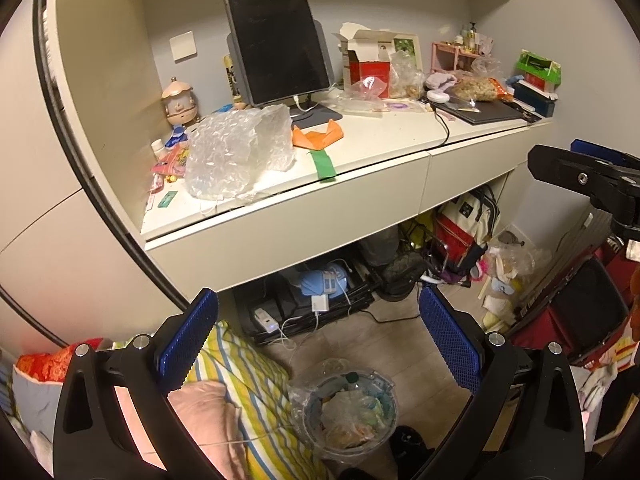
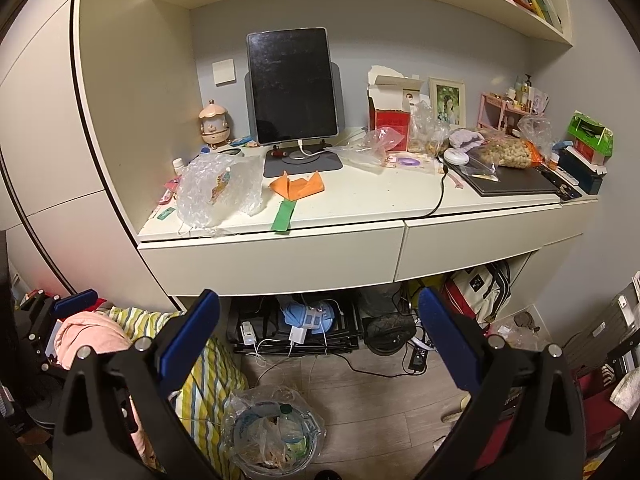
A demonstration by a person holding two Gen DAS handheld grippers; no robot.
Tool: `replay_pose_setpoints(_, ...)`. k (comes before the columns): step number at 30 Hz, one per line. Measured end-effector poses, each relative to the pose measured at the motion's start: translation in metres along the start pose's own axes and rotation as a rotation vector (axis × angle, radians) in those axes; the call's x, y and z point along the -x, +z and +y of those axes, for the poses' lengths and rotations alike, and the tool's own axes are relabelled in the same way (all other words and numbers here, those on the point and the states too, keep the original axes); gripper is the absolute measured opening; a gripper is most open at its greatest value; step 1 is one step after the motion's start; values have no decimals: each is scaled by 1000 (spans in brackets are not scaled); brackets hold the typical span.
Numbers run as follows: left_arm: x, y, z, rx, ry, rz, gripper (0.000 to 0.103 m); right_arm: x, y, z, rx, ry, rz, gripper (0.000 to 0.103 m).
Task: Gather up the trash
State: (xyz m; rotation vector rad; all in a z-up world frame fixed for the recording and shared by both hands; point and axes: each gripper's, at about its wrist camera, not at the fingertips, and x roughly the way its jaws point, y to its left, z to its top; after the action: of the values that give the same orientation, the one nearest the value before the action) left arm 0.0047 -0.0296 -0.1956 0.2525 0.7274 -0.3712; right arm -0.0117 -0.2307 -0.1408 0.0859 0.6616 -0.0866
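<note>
A cluttered white desk [image 1: 372,184] [image 2: 360,208] carries a crumpled sheet of bubble wrap [image 1: 236,152] [image 2: 218,190], an orange paper scrap [image 1: 318,135] [image 2: 298,186] with a green strip [image 1: 324,164] [image 2: 283,218], clear plastic bags [image 1: 366,90] [image 2: 376,142] and a torn red and white box [image 1: 366,62] [image 2: 390,110]. On the floor stands a bag-lined trash bin [image 1: 348,412] [image 2: 274,434] holding wrappers. My left gripper [image 1: 318,344] and right gripper [image 2: 318,346] are both open and empty, held in front of the desk above the floor.
A tablet on a stand [image 1: 278,46] [image 2: 294,92], a closed laptop [image 2: 512,184] and a black cable [image 2: 440,190] sit on the desk. Below are power adapters [image 2: 298,334], bags [image 1: 466,224] and cords. A striped blanket [image 1: 248,384] lies at the left; suitcases [image 1: 580,312] crowd the right.
</note>
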Motion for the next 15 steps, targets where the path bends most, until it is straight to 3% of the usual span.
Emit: replay_pose_setpoints(15,0,1,11,15,11,0,98,2,5,4,-15,1,-21,97)
